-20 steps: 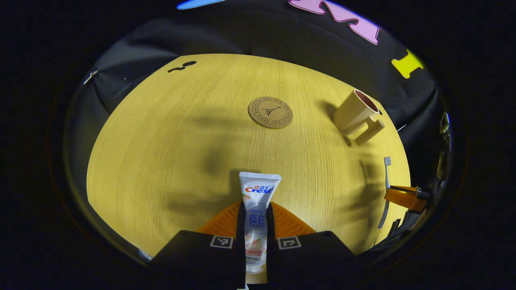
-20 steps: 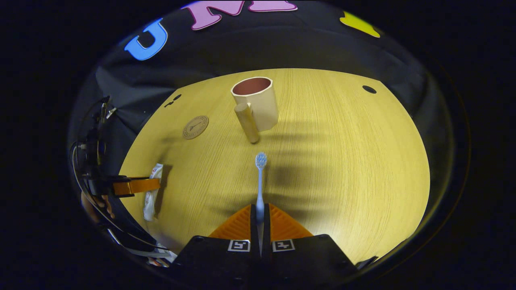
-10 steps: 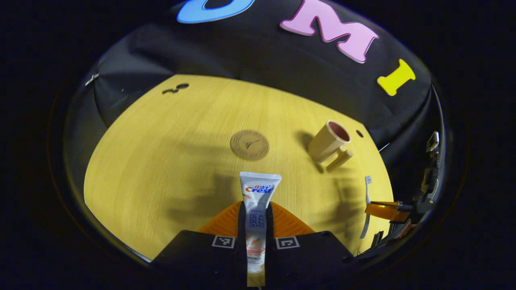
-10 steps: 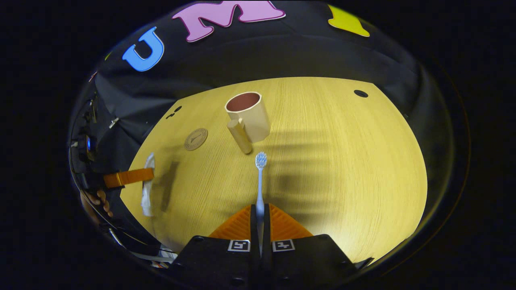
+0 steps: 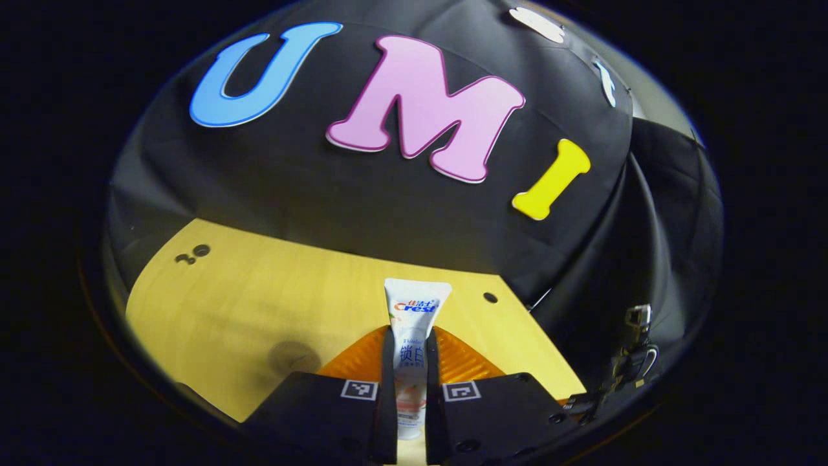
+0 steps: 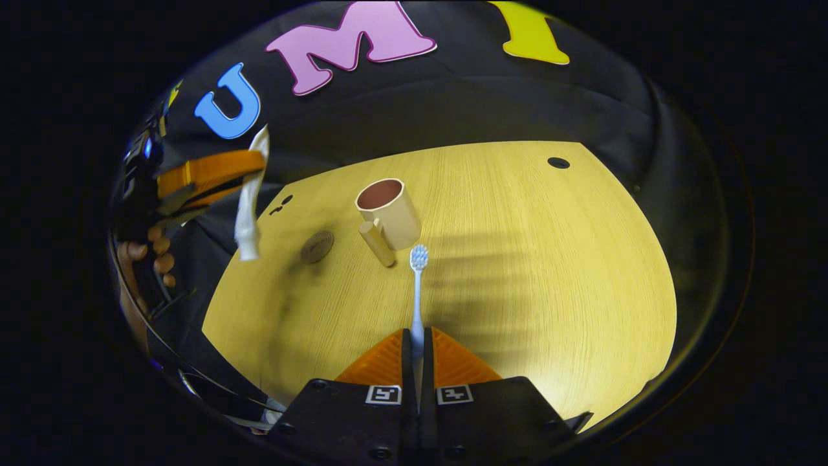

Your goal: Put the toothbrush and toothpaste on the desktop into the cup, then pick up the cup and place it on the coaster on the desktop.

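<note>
The toothpaste (image 5: 412,336) is clamped between the fingers of the left gripper (image 5: 410,362), both pressed against its sides, and is carried in the air with its flat crimped end forward. In the right gripper view the same tube (image 6: 249,197) is seen hanging from that gripper (image 6: 210,175) high at the left, off the tabletop's (image 6: 550,272) edge, with a hand (image 6: 145,255) below it. The toothbrush (image 6: 417,291) is gripped by its handle between the closed fingers of the right gripper (image 6: 417,353), its bristled head pointed forward, just short of the cup (image 6: 387,210). The cup is seen standing upright on the tabletop, empty, its handle turned toward the right gripper. The coaster (image 6: 317,246) is seen lying flat just left of the cup, apart from it. In the left gripper view it (image 5: 294,358) is seen as a dim, blurred disc on the tabletop (image 5: 259,304), left of the fingers.
</note>
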Action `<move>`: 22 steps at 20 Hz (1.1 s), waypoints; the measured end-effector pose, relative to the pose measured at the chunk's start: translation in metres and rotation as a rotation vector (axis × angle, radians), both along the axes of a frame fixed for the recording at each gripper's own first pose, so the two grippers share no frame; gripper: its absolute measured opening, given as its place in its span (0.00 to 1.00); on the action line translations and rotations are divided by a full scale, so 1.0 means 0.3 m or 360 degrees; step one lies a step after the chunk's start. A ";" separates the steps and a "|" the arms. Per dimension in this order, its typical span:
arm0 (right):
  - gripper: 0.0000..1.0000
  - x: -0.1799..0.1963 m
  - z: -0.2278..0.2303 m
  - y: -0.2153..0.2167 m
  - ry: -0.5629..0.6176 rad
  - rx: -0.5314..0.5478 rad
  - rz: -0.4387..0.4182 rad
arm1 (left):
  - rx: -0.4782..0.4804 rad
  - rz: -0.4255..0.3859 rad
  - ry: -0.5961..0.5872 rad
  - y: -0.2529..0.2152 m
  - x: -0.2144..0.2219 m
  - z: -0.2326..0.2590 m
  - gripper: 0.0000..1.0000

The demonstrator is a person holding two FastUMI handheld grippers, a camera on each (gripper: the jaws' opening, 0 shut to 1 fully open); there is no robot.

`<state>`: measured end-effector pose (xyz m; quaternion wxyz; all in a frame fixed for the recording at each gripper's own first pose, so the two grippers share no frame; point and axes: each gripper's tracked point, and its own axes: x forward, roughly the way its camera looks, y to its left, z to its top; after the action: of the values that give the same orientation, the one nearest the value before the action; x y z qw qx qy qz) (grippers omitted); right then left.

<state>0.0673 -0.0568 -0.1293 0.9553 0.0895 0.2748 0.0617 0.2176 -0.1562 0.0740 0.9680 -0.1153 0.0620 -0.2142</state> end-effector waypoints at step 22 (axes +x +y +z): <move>0.05 0.061 -0.049 -0.047 -0.0087 -0.0001 0.0011 | -0.0051 -0.0186 -0.0601 -0.277 0.391 -0.123 0.26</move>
<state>0.0856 -0.0709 -0.1442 0.9623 0.0865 0.2488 0.0674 0.3350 -0.2391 0.0369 0.9463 -0.0848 -0.1177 -0.2888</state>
